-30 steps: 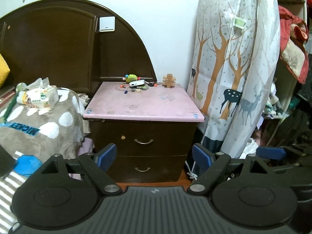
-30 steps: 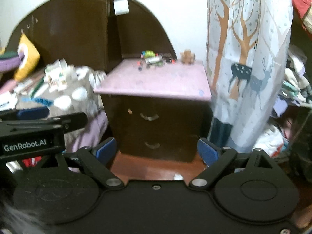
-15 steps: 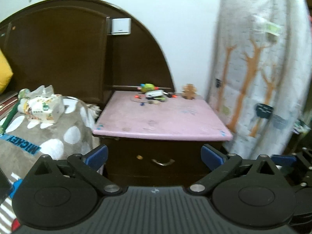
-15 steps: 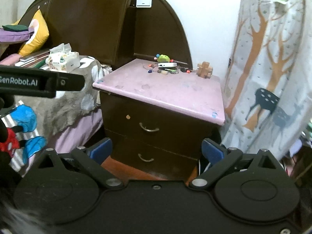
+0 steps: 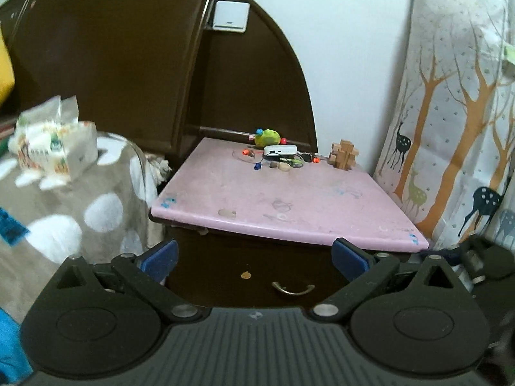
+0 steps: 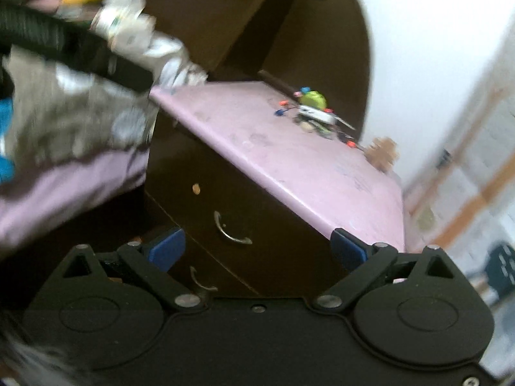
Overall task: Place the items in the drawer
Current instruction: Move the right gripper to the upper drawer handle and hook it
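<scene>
While both drawers of the dark wooden nightstand (image 5: pixel 257 267) are shut, you hold the left gripper (image 5: pixel 254 259) low in front of it with its jaws spread wide and nothing between them, and the right gripper (image 6: pixel 257 251) the same way, wide and empty; that fits an approach to the curved metal handle of the upper drawer (image 5: pixel 293 289), which I judge must be pulled before anything can go inside. The things to put away sit together near the back edge of the pink tabletop (image 5: pixel 289 199): a green frog-like toy (image 5: pixel 267 136), a flat white box-shaped device (image 5: pixel 279 150) just in front of it, a tangle of cords with red and blue beads (image 5: pixel 257 160) around them, and a wooden interlocking block puzzle (image 5: pixel 344 155) towards the back right corner, a little apart from the rest. They are well away from the front edge, so opening the drawer should not disturb them. Your left camera sits level and sharp, giving the clearest look at the toys, and it shows the tissue pack (image 5: pixel 54 141) on the spotted grey blanket (image 5: pixel 80 209) and the deer-print curtain (image 5: pixel 457 128); only the upper handle appears there. Your right camera is tilted and blurred, but it alone shows the lower drawer's handle (image 6: pixel 201 281) beneath the upper one, and the black body of the other gripper crossing its top left.
</scene>
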